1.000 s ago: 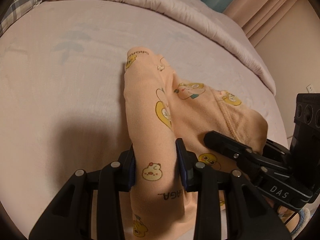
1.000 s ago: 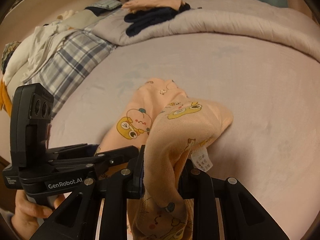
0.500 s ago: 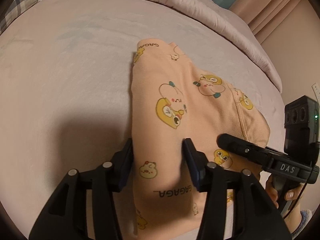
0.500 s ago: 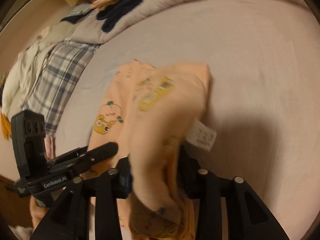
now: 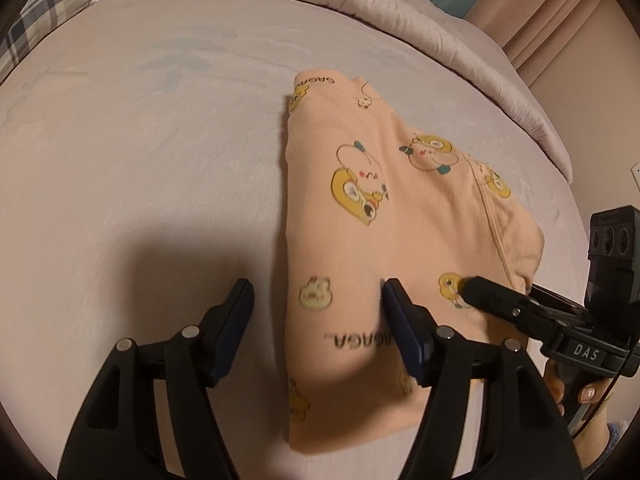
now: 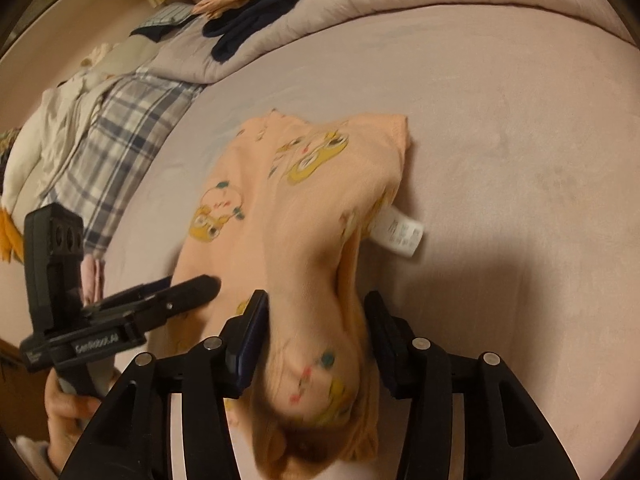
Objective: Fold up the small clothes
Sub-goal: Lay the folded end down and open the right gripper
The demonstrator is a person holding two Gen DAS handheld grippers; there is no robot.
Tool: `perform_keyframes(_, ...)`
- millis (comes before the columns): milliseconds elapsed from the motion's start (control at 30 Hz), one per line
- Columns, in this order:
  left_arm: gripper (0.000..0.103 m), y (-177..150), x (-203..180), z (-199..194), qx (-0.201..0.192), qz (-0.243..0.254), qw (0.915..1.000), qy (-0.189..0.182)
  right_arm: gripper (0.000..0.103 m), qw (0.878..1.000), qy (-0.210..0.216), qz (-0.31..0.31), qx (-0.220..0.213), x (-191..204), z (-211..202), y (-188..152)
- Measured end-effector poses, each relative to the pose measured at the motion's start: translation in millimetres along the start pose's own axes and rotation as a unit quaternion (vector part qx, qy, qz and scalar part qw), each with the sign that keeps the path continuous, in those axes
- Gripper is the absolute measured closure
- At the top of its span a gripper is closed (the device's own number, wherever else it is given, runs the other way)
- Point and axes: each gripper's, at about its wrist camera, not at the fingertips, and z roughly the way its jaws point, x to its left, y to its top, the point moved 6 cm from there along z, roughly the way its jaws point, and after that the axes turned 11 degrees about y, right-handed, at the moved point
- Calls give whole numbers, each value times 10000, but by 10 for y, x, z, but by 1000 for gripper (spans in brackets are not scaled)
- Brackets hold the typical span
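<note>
A small peach garment (image 5: 384, 208) with yellow cartoon prints lies folded on the pink bed sheet (image 5: 140, 160). My left gripper (image 5: 316, 292) is open, its jaws spread over the garment's near left edge, the cloth lying loose between them. In the right wrist view the same garment (image 6: 304, 200) shows its white care label (image 6: 400, 232). My right gripper (image 6: 316, 304) has its jaws apart with a hump of the cloth between them; the frame is blurred. Each gripper shows in the other's view, the right (image 5: 504, 304) and the left (image 6: 176, 292).
A rolled pink duvet (image 5: 360, 4) runs along the far side of the bed. Dark and peach clothes (image 6: 256, 12) lie on it. A plaid blanket (image 6: 120, 136) and white laundry (image 6: 48, 136) are piled at the left. A curtain (image 5: 552, 20) hangs at the back right.
Both grippers lowered the lifted garment onto the sheet and opened. The cloth went from pinched and raised to lying flat and folded over.
</note>
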Motion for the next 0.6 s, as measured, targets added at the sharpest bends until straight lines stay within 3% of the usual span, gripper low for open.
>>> perform_keyframes(133,30,-57,4,-19,1,18,10000,54,53,9998,-95,-152,29,18,-22,-55)
perform_keyframes(467,29,-181,12,-119,-11,65,9998,181,52,9992,-212,-338,-8,74,-106,-158)
perform_keyframes(600,27,-220,-11,-85,12,147,9995,265,52,9979,-468,-421,125,13,-44,-221)
